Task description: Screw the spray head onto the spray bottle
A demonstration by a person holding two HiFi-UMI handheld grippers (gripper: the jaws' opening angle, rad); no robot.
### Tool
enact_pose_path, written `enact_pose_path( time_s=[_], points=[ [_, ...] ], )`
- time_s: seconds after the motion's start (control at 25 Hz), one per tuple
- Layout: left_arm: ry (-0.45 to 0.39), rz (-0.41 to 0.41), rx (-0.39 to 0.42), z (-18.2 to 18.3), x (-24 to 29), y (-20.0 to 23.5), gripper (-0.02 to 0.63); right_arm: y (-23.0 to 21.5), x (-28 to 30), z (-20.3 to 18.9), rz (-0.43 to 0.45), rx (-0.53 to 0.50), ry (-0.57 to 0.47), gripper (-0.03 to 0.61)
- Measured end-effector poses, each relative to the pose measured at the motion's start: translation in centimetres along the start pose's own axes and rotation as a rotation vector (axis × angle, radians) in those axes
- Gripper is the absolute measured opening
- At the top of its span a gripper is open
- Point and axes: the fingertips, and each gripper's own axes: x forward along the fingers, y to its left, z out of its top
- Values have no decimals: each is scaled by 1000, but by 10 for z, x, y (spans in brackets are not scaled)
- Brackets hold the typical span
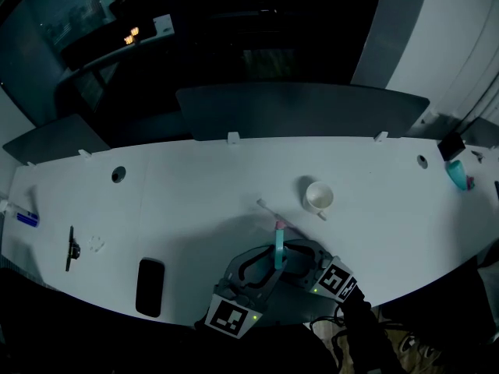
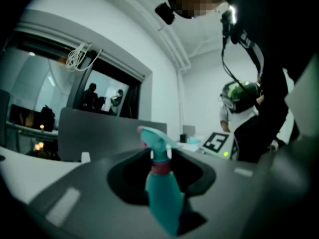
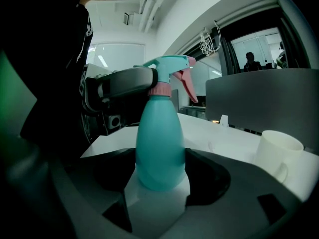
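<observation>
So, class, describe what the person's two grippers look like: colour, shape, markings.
The left gripper and right gripper are dark grey with broad curved jaws. Each carries a cube with black-and-white square markers and a small green light. The right arm wears a dark sleeve.

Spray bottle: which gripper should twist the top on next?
Left, probably. The left gripper is closed at the neck of the teal-and-pink plastic spray head, ready to turn it; the right gripper holds the body of the teal plastic spray bottle.
</observation>
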Motion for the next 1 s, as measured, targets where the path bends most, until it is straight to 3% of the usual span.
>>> enact_pose_path(
  time_s=[0.16,0.32,0.4,0.56,0.68,0.8,1.0],
  points=[
    [-5,-27,17,2,1,-1,127,0,0,0,3,13,9,322],
    [17,-41,31,-1,0,-2,127,-2,-6,6,-45,98,-12,324],
    [28,-24,39,-3,0,-1,127,-5,-11,13,-132,137,-49,324],
    [27,61,40,-3,3,4,127,-2,-9,17,-387,139,-60,324],
    [13,72,19,-1,4,6,127,-2,-2,17,-479,173,-84,322],
    [10,49,13,-1,2,7,127,-3,0,18,-380,160,-94,314],
    [-12,-108,-8,2,-2,1,127,3,-1,10,-48,17,-59,314]
  ],
)
